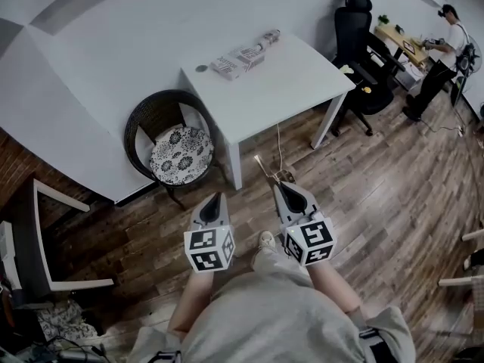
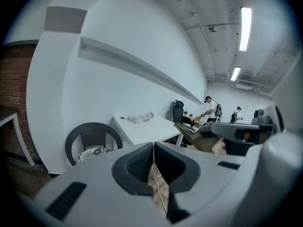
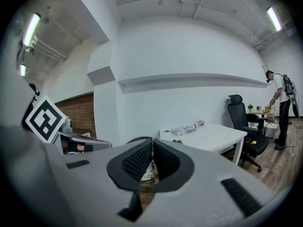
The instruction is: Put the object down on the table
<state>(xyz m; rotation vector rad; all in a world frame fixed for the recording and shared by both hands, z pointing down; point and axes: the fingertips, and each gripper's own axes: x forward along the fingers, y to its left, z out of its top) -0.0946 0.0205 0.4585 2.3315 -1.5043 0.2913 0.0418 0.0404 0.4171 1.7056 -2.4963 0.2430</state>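
One thin brownish object (image 2: 194, 135), can't quite tell what, sits pinched in the right hand-held gripper (image 1: 278, 181), jaws nearly closed. The left hand-held gripper (image 1: 218, 196) is closed and empty. I'd carry it level over the white worktop (image 1: 287, 82), lower, then release.

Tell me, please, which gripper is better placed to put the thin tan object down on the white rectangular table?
Right. The right gripper is shut on the thin tan object, which sticks out of its tips, with the white rectangular table ahead. The left gripper is shut with nothing between its jaws.
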